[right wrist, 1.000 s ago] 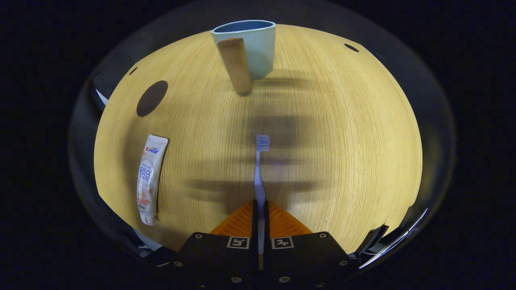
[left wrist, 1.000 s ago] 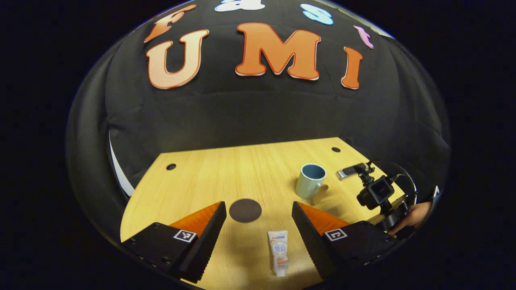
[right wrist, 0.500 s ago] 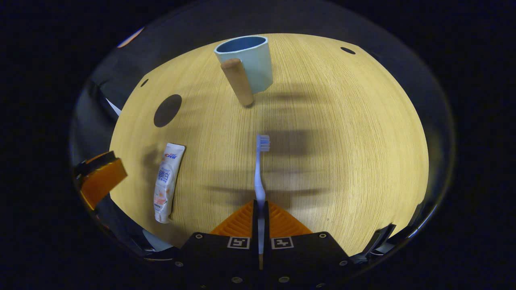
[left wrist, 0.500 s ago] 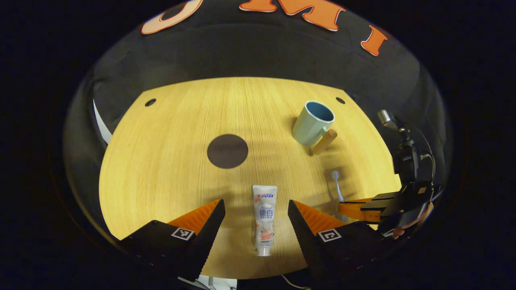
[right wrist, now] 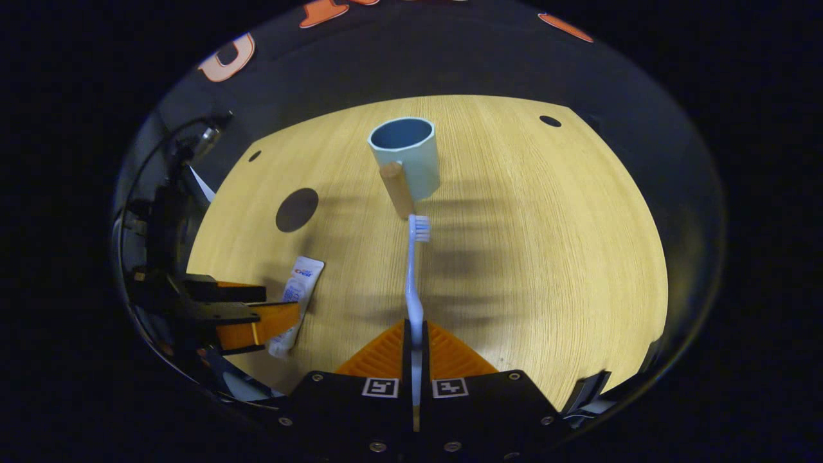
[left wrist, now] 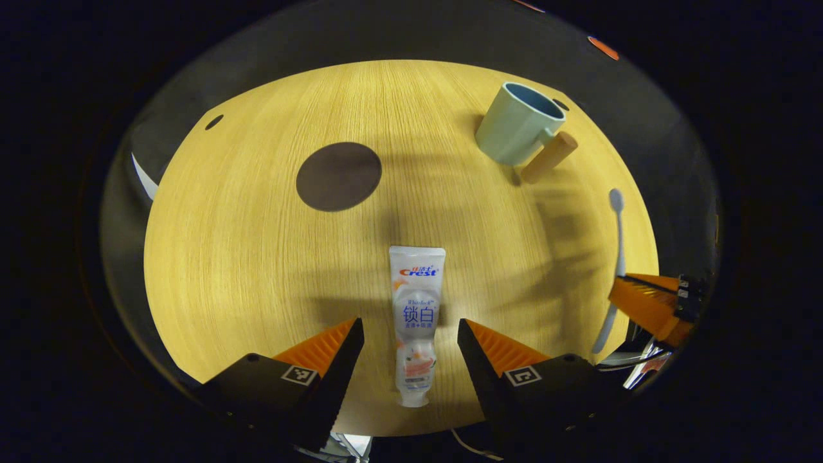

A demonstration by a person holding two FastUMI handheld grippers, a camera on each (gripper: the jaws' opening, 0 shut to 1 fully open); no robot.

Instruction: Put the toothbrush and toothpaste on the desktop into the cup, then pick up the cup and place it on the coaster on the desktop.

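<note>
Between the right gripper (right wrist: 415,331) and its orange ribbed fingers (right wrist: 450,350), at 6 o'clock in the right gripper view, sits the toothbrush (right wrist: 413,276), clamped by its handle end. It is pale blue and slim, its white-and-blue bristle head pointing toward 12 o'clock, just short of the cup (right wrist: 406,156). The cup is light blue-green with a darker blue inside and a tan, rod-like handle facing the gripper; it stands upright on the wooden desktop (right wrist: 546,244).

At 9 o'clock from the brush head lies the round dark coaster (right wrist: 297,209), flat and bare. Below it, toward 8 o'clock, the left gripper (right wrist: 257,318) straddles the toothpaste (right wrist: 297,296).

From the left gripper view, the left gripper (left wrist: 408,334) is spread wide, one finger on either side of the tube's lower half without touching it. The toothpaste (left wrist: 415,321) is a white tube with blue and red print, cap toward 6 o'clock, lying flat. The coaster (left wrist: 339,176) is at 11 o'clock, the cup (left wrist: 517,125) at 1 o'clock, and the toothbrush (left wrist: 614,270) at 3 o'clock in the right gripper's (left wrist: 649,305) orange fingers.
</note>
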